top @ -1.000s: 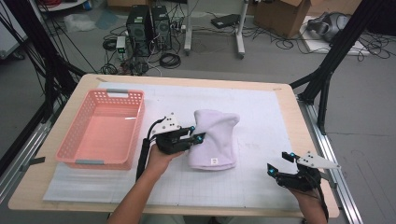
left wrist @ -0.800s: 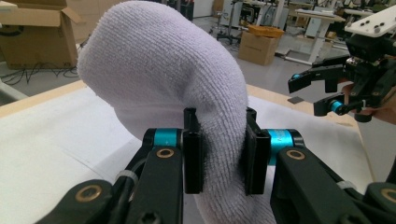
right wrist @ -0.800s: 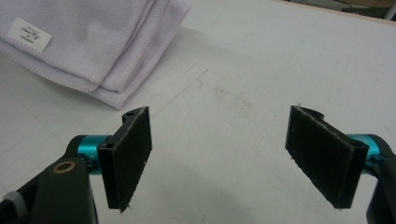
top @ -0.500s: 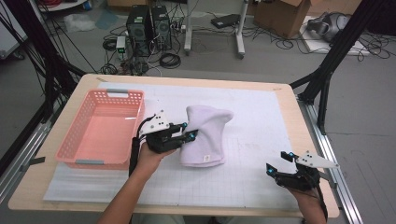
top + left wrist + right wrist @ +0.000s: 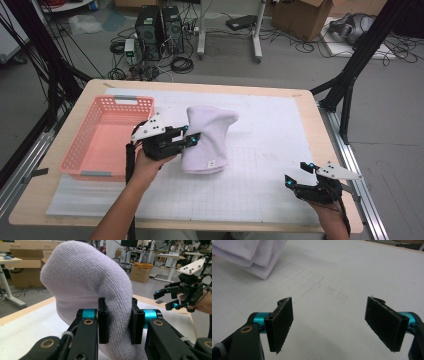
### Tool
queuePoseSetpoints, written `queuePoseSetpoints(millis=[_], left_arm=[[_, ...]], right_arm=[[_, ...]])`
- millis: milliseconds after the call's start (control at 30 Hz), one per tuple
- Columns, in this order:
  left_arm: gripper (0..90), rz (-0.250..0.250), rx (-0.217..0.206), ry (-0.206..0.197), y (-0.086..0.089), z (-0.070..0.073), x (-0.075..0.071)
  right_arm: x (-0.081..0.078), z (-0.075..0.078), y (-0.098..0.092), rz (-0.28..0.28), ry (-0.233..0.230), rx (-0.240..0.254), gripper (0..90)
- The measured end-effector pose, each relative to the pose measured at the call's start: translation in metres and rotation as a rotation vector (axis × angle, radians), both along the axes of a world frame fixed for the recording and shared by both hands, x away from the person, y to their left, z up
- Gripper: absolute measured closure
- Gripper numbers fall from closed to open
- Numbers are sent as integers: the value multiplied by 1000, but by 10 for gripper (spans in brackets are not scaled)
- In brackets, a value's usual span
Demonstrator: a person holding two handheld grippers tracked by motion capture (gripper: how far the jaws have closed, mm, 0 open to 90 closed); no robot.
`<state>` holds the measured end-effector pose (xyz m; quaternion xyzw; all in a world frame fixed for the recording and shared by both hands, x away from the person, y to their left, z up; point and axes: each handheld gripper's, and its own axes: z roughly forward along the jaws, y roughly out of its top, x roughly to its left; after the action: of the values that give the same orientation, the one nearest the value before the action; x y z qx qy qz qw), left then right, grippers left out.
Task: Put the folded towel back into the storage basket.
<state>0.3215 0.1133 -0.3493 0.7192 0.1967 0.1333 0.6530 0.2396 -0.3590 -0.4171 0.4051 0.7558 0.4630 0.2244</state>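
On the counter [image 5: 300, 107] stands 1 pink basket [image 5: 80, 155], at the person's left side, its mesh walls upright and its floor bare pink as far as the high view shows. A white mat [image 5: 270, 150] with a faint grid covers most of the counter top, and the basket's near end rests on it.

There is 1 towel [image 5: 207, 135], white and folded into a thick pad. It sits just right of the basket, near the middle of the mat. The left gripper [image 5: 192, 140] is clamped on the towel's left edge: in the left gripper view its 2 black pads [image 5: 103, 320] press into the terry cloth from both sides, and the towel [image 5: 87, 277] bulges up above them. The towel's far end arches up off the mat, while its near end, with a small label, lies against the mat.

The right gripper [image 5: 295, 177] is at the near right corner of the counter, well apart from the towel. Its jaws stand wide apart with nothing between them; the right gripper view shows bare mat [image 5: 332, 277] between the 2 pads [image 5: 283, 322], and the towel's folded layers [image 5: 254, 255] at the upper left.

2 grippers, 1 basket, 1 towel, 1 mat.
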Motion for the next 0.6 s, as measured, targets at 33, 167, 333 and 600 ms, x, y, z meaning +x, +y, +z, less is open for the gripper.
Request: queuePoseSetpoints(millis=[33, 167, 333, 600], left_arm=[[742, 1, -1, 0, 2, 1, 0], [742, 15, -3, -10, 17, 8, 1], [742, 33, -11, -27, 33, 14, 0], [742, 68, -26, -41, 62, 26, -2]], right_arm=[[0, 0, 0, -2, 2, 2, 215], [0, 0, 0, -2, 2, 2, 215], [0, 0, 2, 2, -2, 0, 215], [1, 1, 3, 1, -5, 0, 214]])
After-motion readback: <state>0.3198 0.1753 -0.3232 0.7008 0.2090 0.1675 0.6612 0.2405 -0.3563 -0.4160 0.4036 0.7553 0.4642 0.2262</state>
